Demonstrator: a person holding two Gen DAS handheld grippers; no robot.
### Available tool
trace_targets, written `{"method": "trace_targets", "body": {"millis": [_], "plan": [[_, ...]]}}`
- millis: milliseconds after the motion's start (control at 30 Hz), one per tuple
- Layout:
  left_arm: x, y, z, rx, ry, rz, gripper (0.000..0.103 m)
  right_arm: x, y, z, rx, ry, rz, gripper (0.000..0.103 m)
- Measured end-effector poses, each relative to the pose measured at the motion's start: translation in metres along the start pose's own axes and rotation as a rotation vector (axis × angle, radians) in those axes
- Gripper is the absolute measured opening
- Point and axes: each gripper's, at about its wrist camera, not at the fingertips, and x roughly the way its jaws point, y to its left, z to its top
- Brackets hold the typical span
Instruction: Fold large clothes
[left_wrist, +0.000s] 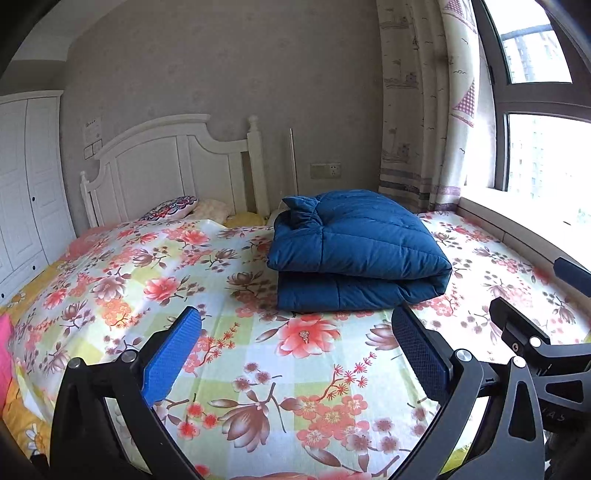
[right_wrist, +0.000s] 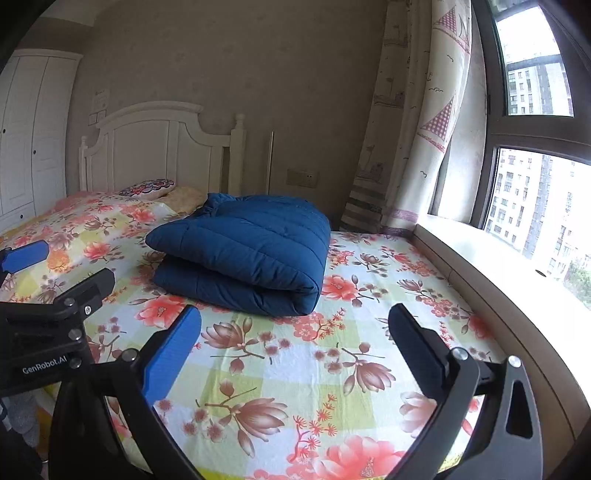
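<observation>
A blue quilted padded garment (left_wrist: 351, 251) lies folded in a thick bundle on the floral bed sheet (left_wrist: 258, 369). It also shows in the right wrist view (right_wrist: 247, 254). My left gripper (left_wrist: 295, 332) is open and empty, held above the sheet a short way in front of the bundle. My right gripper (right_wrist: 295, 332) is open and empty too, in front of the bundle and to its right. The right gripper's body shows at the right edge of the left wrist view (left_wrist: 535, 347). The left gripper's body shows at the left of the right wrist view (right_wrist: 55, 317).
A white headboard (left_wrist: 177, 162) and pillows (left_wrist: 173, 208) are at the far end of the bed. A white wardrobe (left_wrist: 26, 192) stands on the left. A window sill (right_wrist: 498, 266), window and patterned curtain (right_wrist: 406, 129) run along the right side.
</observation>
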Motion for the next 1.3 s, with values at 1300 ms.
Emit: {"method": "trace_targets", "body": {"millis": [1300], "plan": [[0.001,0.019,-0.003,-0.059,0.009,0.023,0.099,-0.001,-0.011,-0.002,0.049,-0.017,-0.017,0.101]]}}
